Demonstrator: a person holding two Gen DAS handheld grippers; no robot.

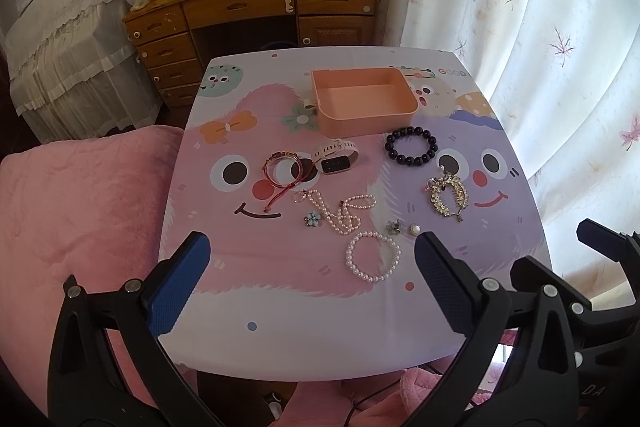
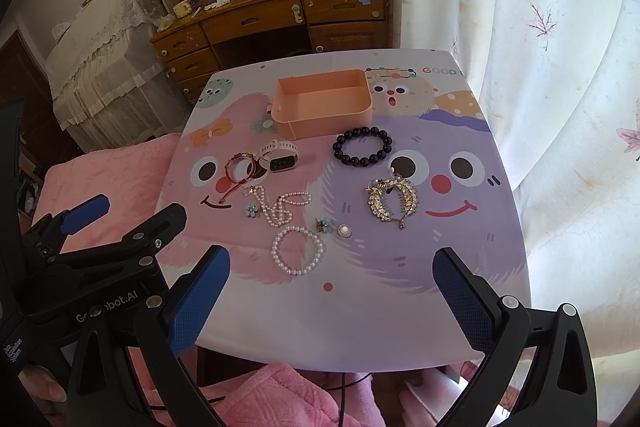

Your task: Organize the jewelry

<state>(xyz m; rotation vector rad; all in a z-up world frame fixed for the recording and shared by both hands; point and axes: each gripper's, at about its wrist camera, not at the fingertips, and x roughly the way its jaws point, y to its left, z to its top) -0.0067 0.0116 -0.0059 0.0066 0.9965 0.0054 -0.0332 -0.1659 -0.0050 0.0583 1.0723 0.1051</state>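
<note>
- Left hand-held gripper [image 1: 312, 283]: poised over the near edge of the counter [image 1: 280, 339], jaws spread wide, holding nothing.
- Right hand-held gripper [image 2: 332, 295]: level beside it on the right, jaws likewise wide and empty.
- Peach box [image 1: 364, 101]: far centre of the counter, open-topped.
- Black bead bracelet [image 1: 411, 146]: just near the box, right side.
- White watch [image 1: 335, 157] and red bangle [image 1: 285, 167]: mid-counter, left, side by side.
- Gold leaf hair comb [image 1: 446, 195]: right.
- Pearl necklace [image 1: 340, 213]: centre, loosely tangled.
- Pearl bracelet [image 1: 373, 256]: nearest the grippers, between the left one's fingers in its view.
- Wooden desk [image 1: 256, 7]: beyond the counter.
</note>
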